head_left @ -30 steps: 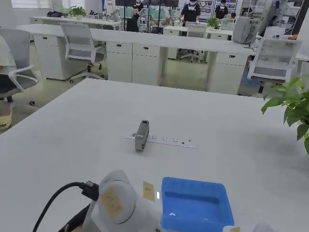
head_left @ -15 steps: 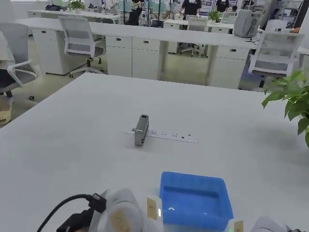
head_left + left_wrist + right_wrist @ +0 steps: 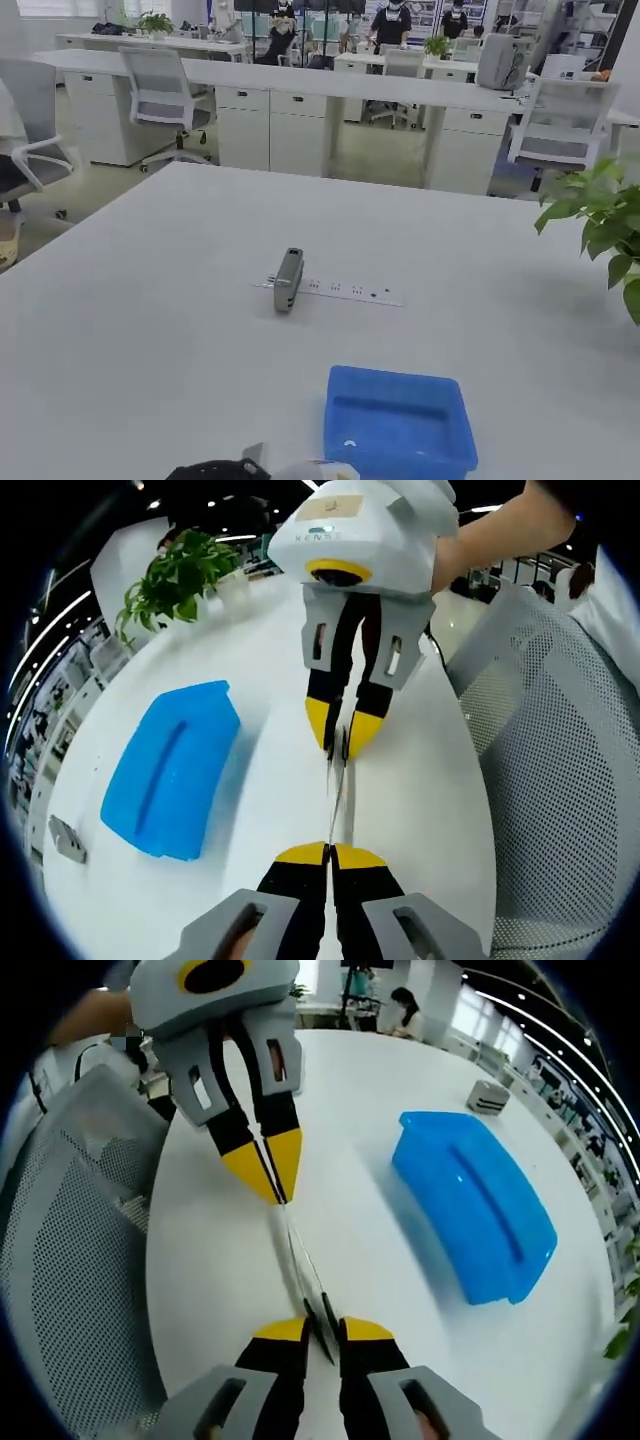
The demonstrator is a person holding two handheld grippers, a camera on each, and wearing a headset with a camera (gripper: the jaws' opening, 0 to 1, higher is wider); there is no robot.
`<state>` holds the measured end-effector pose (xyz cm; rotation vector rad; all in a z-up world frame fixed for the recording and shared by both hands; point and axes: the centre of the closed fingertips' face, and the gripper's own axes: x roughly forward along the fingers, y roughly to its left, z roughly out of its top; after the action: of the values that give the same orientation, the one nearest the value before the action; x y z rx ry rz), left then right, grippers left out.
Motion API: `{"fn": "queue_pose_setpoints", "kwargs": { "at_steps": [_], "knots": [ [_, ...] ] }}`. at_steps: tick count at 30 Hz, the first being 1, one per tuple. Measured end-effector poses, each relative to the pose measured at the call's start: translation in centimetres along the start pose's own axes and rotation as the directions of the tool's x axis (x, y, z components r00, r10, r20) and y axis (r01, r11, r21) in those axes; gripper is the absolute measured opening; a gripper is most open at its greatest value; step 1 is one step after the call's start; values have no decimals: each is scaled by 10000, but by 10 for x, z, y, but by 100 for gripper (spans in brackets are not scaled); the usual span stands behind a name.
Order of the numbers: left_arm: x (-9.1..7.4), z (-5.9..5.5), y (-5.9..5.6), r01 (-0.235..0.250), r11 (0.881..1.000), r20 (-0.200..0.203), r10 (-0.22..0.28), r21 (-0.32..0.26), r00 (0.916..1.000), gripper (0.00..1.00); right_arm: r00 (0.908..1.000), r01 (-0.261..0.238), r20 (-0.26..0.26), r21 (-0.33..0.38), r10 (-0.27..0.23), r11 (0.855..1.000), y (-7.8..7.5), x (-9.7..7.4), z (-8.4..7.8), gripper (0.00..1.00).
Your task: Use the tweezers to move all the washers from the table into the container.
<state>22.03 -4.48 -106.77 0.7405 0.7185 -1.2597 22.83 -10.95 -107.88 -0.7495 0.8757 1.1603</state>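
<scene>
Steel tweezers [image 3: 338, 790]: thin, springy, slick, and slung between the two claws over the table [image 3: 420, 780], just beside the tub [image 3: 165, 780].
Left claw [image 3: 330, 848]: pinched together on one end.
Right claw [image 3: 322, 1330]: clamped on the other end, jaws a touch apart around the legs.
Best hold: mid-legs and gentle, I'd say, so the tips can still close on a washer.
Head view: looks into the tub, where a pale speck [image 3: 348, 443] might be a washer.
Claw views: give the grip up close.
</scene>
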Motion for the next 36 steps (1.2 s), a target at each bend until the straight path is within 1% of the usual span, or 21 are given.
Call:
{"fn": "queue_pose_setpoints", "kwargs": {
  "at_steps": [1, 5, 6, 7, 10, 13, 14, 16, 18, 21, 22, 23, 25, 27, 29, 30, 31, 32, 34, 35, 36],
  "knots": [
    [2, -4, 0, -37, 9999, -196, 40, 149, 9998, 0, 9998, 142, 114, 17, -142, 9999, -1, -2, 1, 8],
    [5, -8, -1, 94, 9999, -303, -92, 67, 9995, 0, 9950, 745, 637, 437, -772, 9963, -6, -13, 7, 7],
    [6, -11, -1, 75, 9998, -480, -66, 176, 9988, 0, 9914, 815, 949, 923, -903, 9924, -7, -17, 11, 9],
    [7, -8, -1, 128, 9997, -313, -121, 203, 9994, 0, 9881, 820, 1185, 1329, -980, 9877, -7, -22, 14, 11],
    [7, -9, 2, 91, 10000, -469, -89, 33, 9989, 0, 9686, 1028, 1956, 2483, -1538, 9632, -13, -40, 24, 15],
    [7, -9, 2, 102, 9999, -479, -105, -71, 9988, 0, 9371, 1032, 2709, 3870, -2200, 9163, -18, -61, 31, 21],
    [8, -9, 2, 62, 10000, -481, -65, -70, 9988, 0, 9195, 1061, 2974, 4419, -2571, 8908, -21, -70, 33, 24],
    [7, -9, 3, -111, 9995, -486, 97, -287, 9988, 0, 8947, 1145, 3194, 5117, -3122, 8515, -25, -83, 33, 34],
    [7, -10, 6, -388, 9978, -512, 361, -540, 9980, 1, 8741, 1525, 3184, 5370, -3667, 8297, -29, -94, 29, 39],
    [4, -14, 9, -611, 9816, -616, 506, -1811, 9968, 10, 8606, 1701, 3083, 5761, -4053, 7995, -30, -102, 23, 51],
    [3, -15, 12, -816, 9767, -632, 703, -1985, 9955, 13, 8582, 1710, 3073, 5841, -4112, 7935, -30, -104, 21, 56],
    [1, -18, 13, -861, 9712, -670, 728, -2221, 9951, 17, 8493, 1813, 3048, 5983, -4309, 7805, -31, -107, 19, 59],
    [-1, -21, 12, -920, 9551, -679, 758, -2817, 9948, 21, 8352, 1889, 3046, 6230, -4579, 7591, -32, -111, 16, 65],
    [-6, -26, 13, -1141, 9302, -640, 978, -3488, 9931, 26, 8248, 1830, 3033, 6554, -4772, 7328, -34, -113, 14, 72],
    [-14, -26, 13, -1223, 9001, -316, 1202, -4182, 9923, 28, 8245, 1841, 2971, 6639, -4815, 7248, -33, -113, 11, 81],
    [-21, -27, 14, -1404, 8748, -169, 1497, -4637, 9886, 32, 8229, 1871, 2931, 6691, -4867, 7193, -32, -114, 9, 84],
    [-26, -28, 15, -1559, 8613, -90, 1732, -4836, 9848, 38, 8155, 1993, 2837, 6807, -5045, 7050, -34, -115, 7, 87],
    [-31, -29, 17, -1710, 8448, -32, 1965, -5071, 9805, 43, 8131, 2043, 2797, 6841, -5105, 7002, -34, -115, 5, 90],
    [-48, -28, 21, -2080, 8068, 237, 2647, -5531, 9640, 52, 8079, 2167, 2643, 6979, -5268, 6826, -35, -114, 1, 99],
    [-59, -28, 21, -2219, 7836, 379, 2981, -5804, 9538, 56, 8056, 2203, 2648, 6964, -5299, 6830, -35, -115, 0, 99],
    [-66, -29, 22, -2365, 7681, 427, 3241, -5951, 9451, 59, 8039, 2251, 2575, 7026, -5362, 6750, -34, -115, -2, 99]
  ]
}}
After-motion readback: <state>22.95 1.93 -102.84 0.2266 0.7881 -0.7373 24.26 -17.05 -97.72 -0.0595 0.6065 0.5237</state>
